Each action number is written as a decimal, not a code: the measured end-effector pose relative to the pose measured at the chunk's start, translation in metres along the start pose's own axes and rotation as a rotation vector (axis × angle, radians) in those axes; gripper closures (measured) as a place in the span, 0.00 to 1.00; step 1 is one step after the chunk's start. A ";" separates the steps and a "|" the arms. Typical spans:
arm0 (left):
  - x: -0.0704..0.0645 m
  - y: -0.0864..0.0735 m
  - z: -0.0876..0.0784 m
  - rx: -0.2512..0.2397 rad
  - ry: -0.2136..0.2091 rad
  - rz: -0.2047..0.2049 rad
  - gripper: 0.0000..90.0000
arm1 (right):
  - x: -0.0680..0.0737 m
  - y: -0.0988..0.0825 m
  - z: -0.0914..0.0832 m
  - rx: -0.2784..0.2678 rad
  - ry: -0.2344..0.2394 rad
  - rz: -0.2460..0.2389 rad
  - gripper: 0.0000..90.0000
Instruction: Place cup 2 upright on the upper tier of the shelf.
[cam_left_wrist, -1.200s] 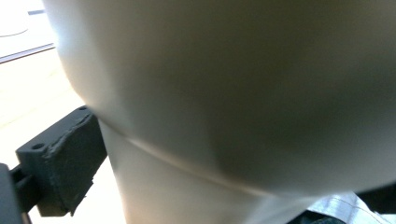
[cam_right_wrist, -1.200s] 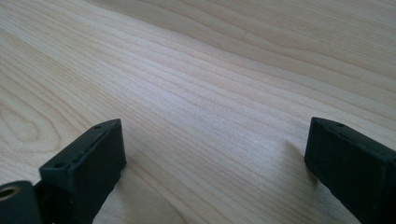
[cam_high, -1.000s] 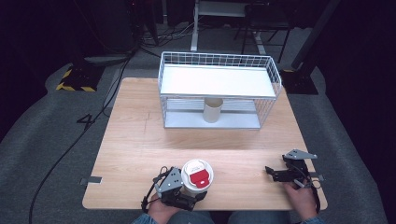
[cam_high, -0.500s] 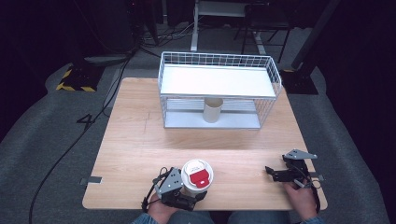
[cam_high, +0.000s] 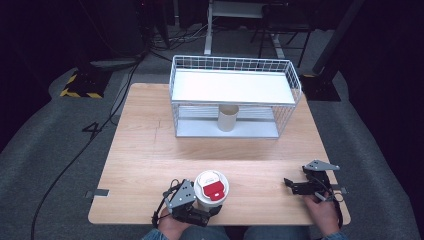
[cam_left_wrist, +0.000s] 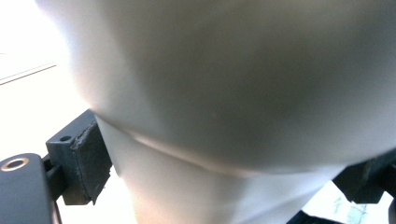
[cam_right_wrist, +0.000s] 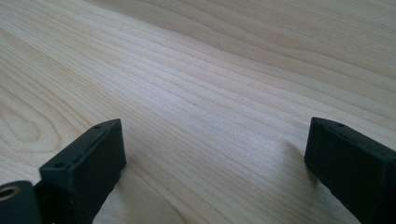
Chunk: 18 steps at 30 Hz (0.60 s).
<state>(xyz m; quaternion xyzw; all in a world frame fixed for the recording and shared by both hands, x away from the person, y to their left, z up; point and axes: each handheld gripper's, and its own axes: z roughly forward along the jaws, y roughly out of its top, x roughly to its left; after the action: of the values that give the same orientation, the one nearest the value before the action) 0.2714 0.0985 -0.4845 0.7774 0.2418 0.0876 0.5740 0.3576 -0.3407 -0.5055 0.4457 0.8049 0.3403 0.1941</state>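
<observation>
A white paper cup with a white lid and red tab (cam_high: 211, 184) stands near the table's front edge, left of centre. My left gripper (cam_high: 202, 205) is shut on the cup's body, and the cup wall (cam_left_wrist: 224, 93) sits very close in the left gripper view. One of its pads (cam_left_wrist: 93, 161) presses against the cup's side. My right gripper (cam_high: 292, 186) rests low at the front right of the table, about a hand's width from the cup. It stands open (cam_right_wrist: 215, 158), with bare wood between its jaws.
A white wire shelf rack (cam_high: 235, 75) stands at the back of the wooden table (cam_high: 150, 150). A beige cup (cam_high: 228, 117) stands upright on the rack's lower level. Dark floor, cables and stands surround the table.
</observation>
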 end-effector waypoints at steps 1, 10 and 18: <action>0.000 0.002 -0.002 -0.006 -0.002 -0.006 0.11 | 0.000 0.000 0.000 0.000 0.000 0.000 0.06; -0.001 0.013 -0.010 0.002 0.028 -0.045 0.11 | 0.000 0.000 0.000 0.000 0.000 0.000 0.06; 0.003 0.025 -0.017 -0.002 0.079 -0.049 0.11 | 0.000 0.000 0.000 0.000 0.000 0.001 0.06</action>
<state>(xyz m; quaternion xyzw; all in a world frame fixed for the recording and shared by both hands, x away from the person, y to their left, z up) 0.2741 0.1091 -0.4564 0.7665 0.2830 0.1047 0.5669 0.3576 -0.3407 -0.5056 0.4458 0.8047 0.3407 0.1940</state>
